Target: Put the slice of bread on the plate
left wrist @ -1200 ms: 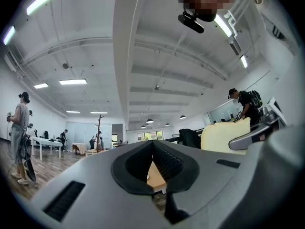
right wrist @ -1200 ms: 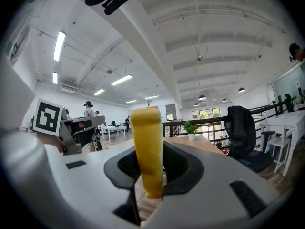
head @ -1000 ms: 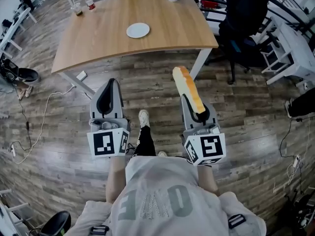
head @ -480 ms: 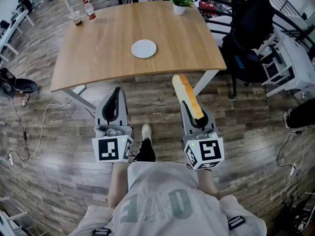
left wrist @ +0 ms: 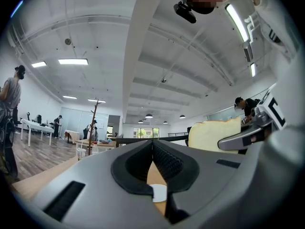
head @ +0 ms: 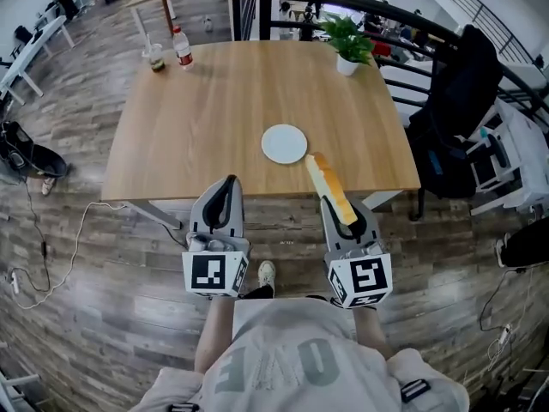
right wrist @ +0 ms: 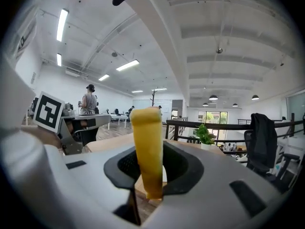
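Holding the slice short of the plate: pickup done, placement not yet made.
Slice of bread [head: 329, 185] stood on edge, clamped between the jaws of the right gripper [head: 337, 206], its far end over the near edge of the table [head: 197, 127] and near the plate [head: 284, 143] but not on it. The plate lay bare, on the near right part of the tabletop. Judged left to do: reach on over the plate, lower, release. The left gripper [head: 226, 187] hung alongside at the table's near edge, jaws pressed together with nothing in them. Potted plant [head: 347, 41] sat at the far right corner, bottle [head: 182, 48] and cup [head: 155, 57] at the far left, all well apart from the plate. Dark chair [head: 463, 93] stood off to the right. Nothing lay between bread and plate.
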A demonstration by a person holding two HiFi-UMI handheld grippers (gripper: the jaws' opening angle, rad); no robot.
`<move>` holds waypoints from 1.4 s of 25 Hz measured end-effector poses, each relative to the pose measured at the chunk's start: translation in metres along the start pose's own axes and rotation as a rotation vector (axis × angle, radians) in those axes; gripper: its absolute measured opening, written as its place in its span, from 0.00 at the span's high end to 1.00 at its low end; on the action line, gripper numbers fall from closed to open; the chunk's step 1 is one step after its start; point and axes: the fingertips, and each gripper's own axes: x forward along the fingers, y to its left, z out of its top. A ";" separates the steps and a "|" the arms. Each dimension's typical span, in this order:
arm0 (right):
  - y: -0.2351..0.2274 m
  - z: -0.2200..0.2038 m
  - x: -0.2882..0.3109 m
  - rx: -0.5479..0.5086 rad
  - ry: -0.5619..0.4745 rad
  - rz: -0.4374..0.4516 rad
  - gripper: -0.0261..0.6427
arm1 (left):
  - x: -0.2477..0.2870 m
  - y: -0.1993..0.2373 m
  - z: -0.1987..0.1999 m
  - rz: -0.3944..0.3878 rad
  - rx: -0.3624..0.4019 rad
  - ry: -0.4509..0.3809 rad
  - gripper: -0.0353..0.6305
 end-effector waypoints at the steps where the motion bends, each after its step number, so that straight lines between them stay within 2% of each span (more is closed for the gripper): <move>1: 0.001 0.002 0.014 0.002 -0.001 0.004 0.82 | 0.010 0.008 -0.001 -0.001 0.000 -0.003 0.93; 6: -0.009 0.001 0.069 0.022 0.010 0.007 0.82 | 0.062 0.034 -0.013 -0.015 -0.012 0.003 0.93; 14: -0.064 -0.011 0.112 0.026 0.054 -0.012 0.82 | 0.130 0.041 -0.032 0.005 -0.018 0.025 0.93; 19: -0.096 -0.009 0.152 0.170 0.020 0.056 0.82 | 0.183 0.035 -0.023 0.017 0.021 0.003 0.93; 22: -0.116 0.000 0.173 0.176 -0.012 0.072 0.82 | 0.213 0.031 -0.015 0.027 0.049 -0.010 0.93; 27: -0.137 0.007 0.193 0.165 -0.041 0.083 0.82 | 0.236 0.020 -0.013 0.027 0.075 0.005 0.93; 35: -0.138 0.013 0.218 0.184 -0.055 0.076 0.82 | 0.252 0.030 -0.012 0.010 0.078 -0.003 0.93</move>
